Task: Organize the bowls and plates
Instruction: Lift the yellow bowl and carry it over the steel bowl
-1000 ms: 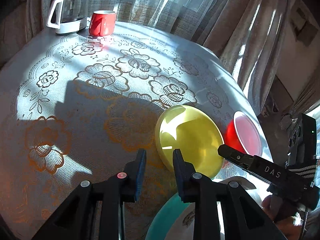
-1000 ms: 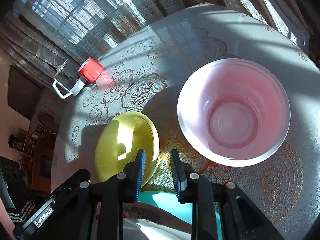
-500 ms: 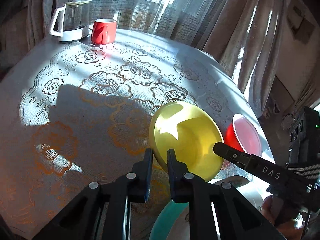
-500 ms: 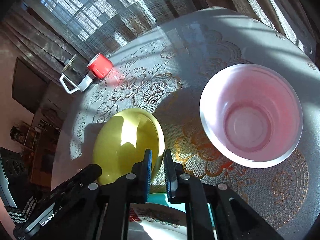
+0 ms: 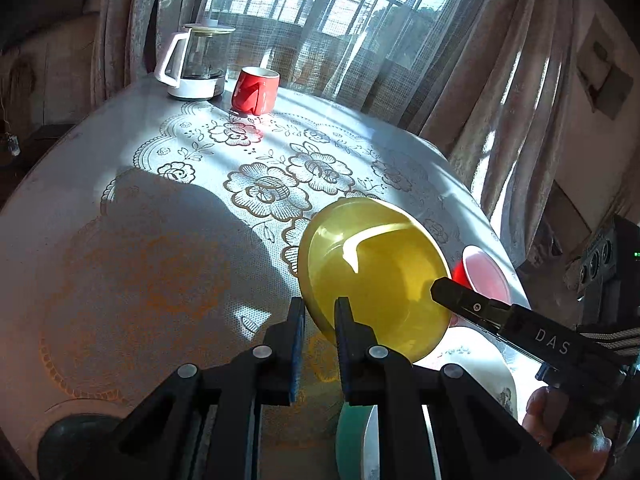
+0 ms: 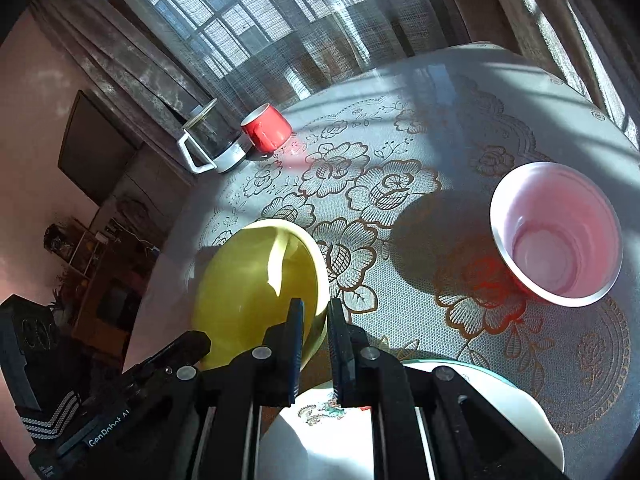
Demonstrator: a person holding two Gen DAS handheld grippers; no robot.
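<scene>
A yellow bowl (image 5: pixel 376 276) hangs tilted above the lace-covered table, held by both grippers. My left gripper (image 5: pixel 320 316) is shut on its left rim. My right gripper (image 6: pixel 314 320) is shut on its right rim; the bowl (image 6: pixel 256 296) also shows in the right wrist view. The right gripper's finger (image 5: pixel 460 298) reaches in over the bowl's right side. Below, at the near edge, a white plate with a small print (image 6: pixel 320 432) lies on a teal plate (image 5: pixel 352 436). A red bowl with a pale pink inside (image 6: pixel 556 234) stands on the table to the right (image 5: pixel 486 278).
A glass kettle with a white handle (image 5: pixel 196 60) and a red mug (image 5: pixel 256 90) stand at the table's far edge by the curtained window. The round table's right edge (image 5: pixel 472 200) drops off close to the red bowl. A dark round object (image 5: pixel 80 436) sits at the near left.
Both grippers closed onto the yellow bowl's rim and lifted it off the table, tilting it; the view rose with it.
</scene>
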